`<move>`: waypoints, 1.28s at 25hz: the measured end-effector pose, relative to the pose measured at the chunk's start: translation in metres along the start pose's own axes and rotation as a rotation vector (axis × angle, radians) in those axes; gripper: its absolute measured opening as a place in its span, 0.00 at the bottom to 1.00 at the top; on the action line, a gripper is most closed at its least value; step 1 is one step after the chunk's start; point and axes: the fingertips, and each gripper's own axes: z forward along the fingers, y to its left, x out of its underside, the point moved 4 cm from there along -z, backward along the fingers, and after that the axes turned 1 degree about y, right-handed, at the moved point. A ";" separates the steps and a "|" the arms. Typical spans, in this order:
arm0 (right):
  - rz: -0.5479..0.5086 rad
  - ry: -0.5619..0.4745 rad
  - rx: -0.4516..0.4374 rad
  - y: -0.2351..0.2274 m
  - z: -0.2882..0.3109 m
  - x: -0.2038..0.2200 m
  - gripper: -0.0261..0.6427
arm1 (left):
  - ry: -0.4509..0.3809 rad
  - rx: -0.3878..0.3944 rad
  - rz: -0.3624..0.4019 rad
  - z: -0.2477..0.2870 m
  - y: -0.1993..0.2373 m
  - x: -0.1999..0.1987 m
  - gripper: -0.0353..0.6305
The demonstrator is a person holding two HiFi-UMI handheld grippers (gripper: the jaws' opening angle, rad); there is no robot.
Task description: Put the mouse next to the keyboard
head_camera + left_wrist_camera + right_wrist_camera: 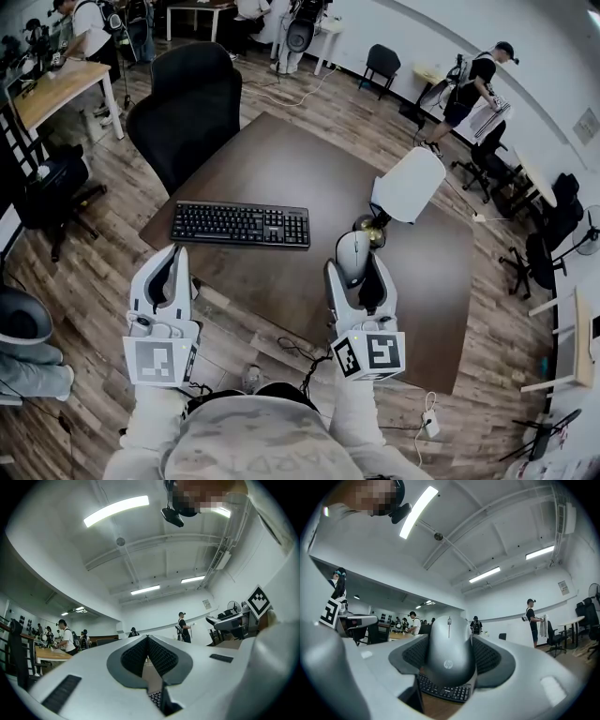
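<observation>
A black keyboard [240, 225] lies on the dark brown table [281, 155], near its front left edge. The grey mouse [352, 255] is held in the air to the right of the keyboard, above the table's near edge, with my right gripper [354, 253] shut on it. In the right gripper view the mouse [449, 656] fills the space between the pads, and the keyboard [443, 692] shows below it. My left gripper [172, 253] hovers just in front of the keyboard. Its pads [159, 656] meet with nothing between them.
A desk lamp with a white shade [410, 183] stands on the table just behind the mouse. A black office chair [187, 103] sits at the table's far left corner. Cables [300, 354] lie on the wooden floor near me. Several people stand at desks in the background.
</observation>
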 end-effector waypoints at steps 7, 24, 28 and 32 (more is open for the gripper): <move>0.015 0.004 -0.011 -0.027 0.020 0.011 0.50 | 0.005 -0.010 0.009 0.026 -0.014 0.005 0.06; 0.035 0.058 0.030 -0.056 0.056 0.040 0.50 | 0.013 0.018 -0.001 0.076 -0.012 0.028 0.06; 0.041 0.076 0.052 -0.066 0.074 0.049 0.50 | 0.013 0.033 -0.005 0.099 -0.007 0.035 0.06; 0.047 0.099 0.067 -0.077 0.092 0.057 0.50 | 0.017 0.043 -0.007 0.124 -0.002 0.040 0.06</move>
